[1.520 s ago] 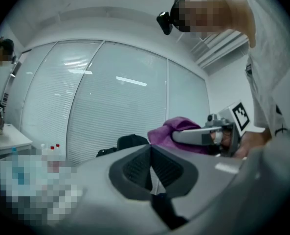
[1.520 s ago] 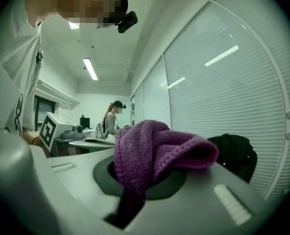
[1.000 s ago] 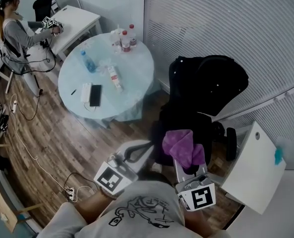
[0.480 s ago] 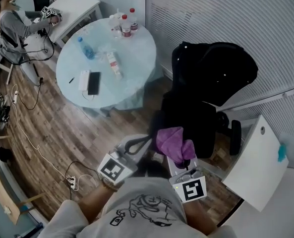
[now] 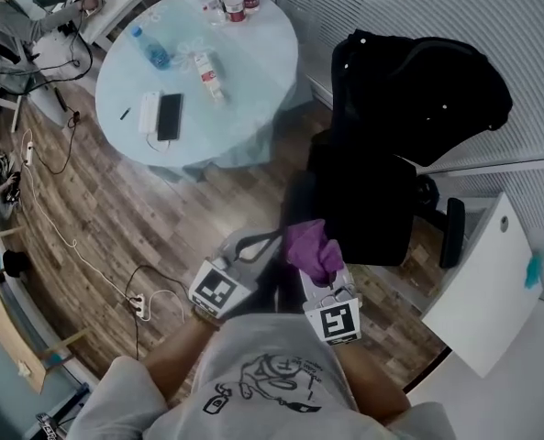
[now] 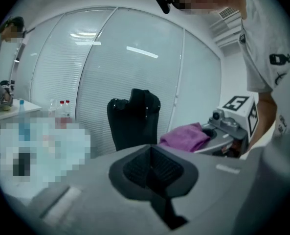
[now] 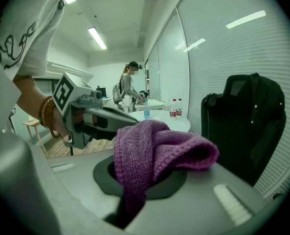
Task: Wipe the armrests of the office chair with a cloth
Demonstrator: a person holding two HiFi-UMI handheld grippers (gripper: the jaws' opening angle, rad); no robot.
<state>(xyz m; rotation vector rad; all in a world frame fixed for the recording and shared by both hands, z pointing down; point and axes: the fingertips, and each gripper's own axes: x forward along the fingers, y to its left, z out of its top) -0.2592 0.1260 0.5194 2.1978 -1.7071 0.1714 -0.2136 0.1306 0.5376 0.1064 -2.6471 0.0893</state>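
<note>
No words or numbers are legible; labels on the clear plastic bottles [image 5: 227,3], upper left, are too small.

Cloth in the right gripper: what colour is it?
Purple cloth, clearest in the right gripper view.

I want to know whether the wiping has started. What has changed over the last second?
The right gripper, carrying the purple cloth, moved left toward the left gripper, so the two now sit closer together. The head camera shifted too, so the round table and the office chair sit higher in the frame. Unchanged: the cloth stays clamped in the right jaws, and the left jaws stay shut on nothing.
</note>
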